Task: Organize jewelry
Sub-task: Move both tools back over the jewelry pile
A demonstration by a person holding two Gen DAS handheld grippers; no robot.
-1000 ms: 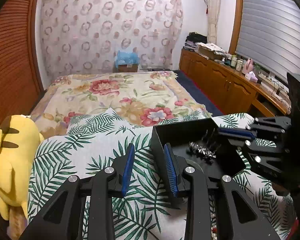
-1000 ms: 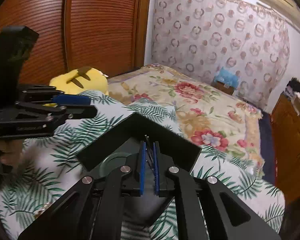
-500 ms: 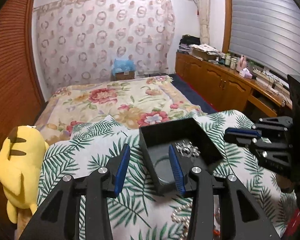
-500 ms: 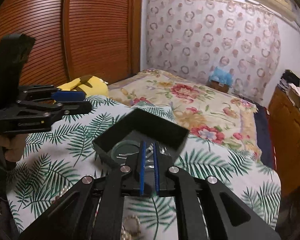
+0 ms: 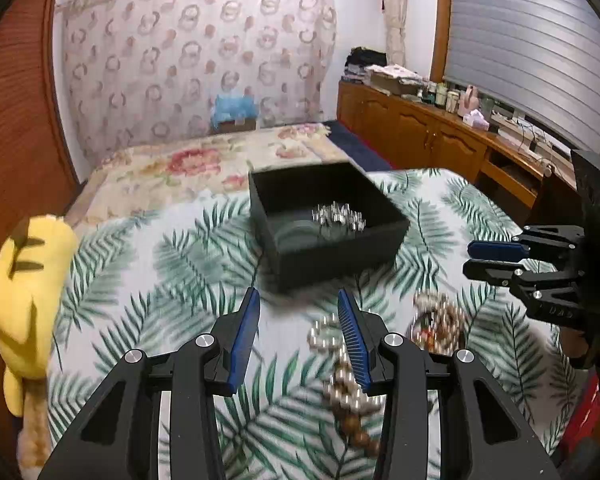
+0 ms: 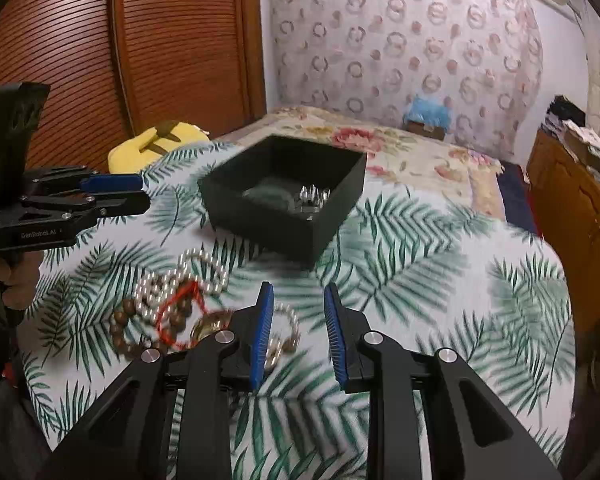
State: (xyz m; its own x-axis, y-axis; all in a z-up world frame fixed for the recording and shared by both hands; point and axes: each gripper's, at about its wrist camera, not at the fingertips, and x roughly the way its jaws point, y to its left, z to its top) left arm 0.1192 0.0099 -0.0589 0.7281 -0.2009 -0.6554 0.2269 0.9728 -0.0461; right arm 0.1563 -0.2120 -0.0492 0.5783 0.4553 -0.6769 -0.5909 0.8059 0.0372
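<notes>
A black open box (image 5: 332, 258) (image 6: 260, 224) sits on the leaf-print cloth with a silver spiky piece (image 5: 338, 215) (image 6: 312, 196) inside it. A heap of jewelry lies nearer me: pearl strands (image 6: 188, 280), brown beads (image 6: 120, 330), a red cord (image 6: 172, 316) and a gold ring (image 6: 206, 326). My left gripper (image 5: 296, 312) is open and empty, with pearls (image 5: 342, 396) by its right finger. My right gripper (image 6: 298, 304) has its jaws opening with nothing between them; the heap lies to its left. Each gripper shows in the other's view (image 5: 492, 258) (image 6: 116, 194).
A yellow plush toy (image 5: 24, 292) (image 6: 156, 148) lies at the cloth's left edge. Behind the box is a floral bedspread (image 5: 204, 168). A wooden cabinet (image 5: 428, 136) with clutter runs along the right wall, and slatted wooden doors (image 6: 140, 52) stand on the left.
Both grippers have pulled back from the box, bringing the jewelry heap into view. The right gripper's jaws, shut before, have parted; the silver piece stays in the box. The left jaws widened.
</notes>
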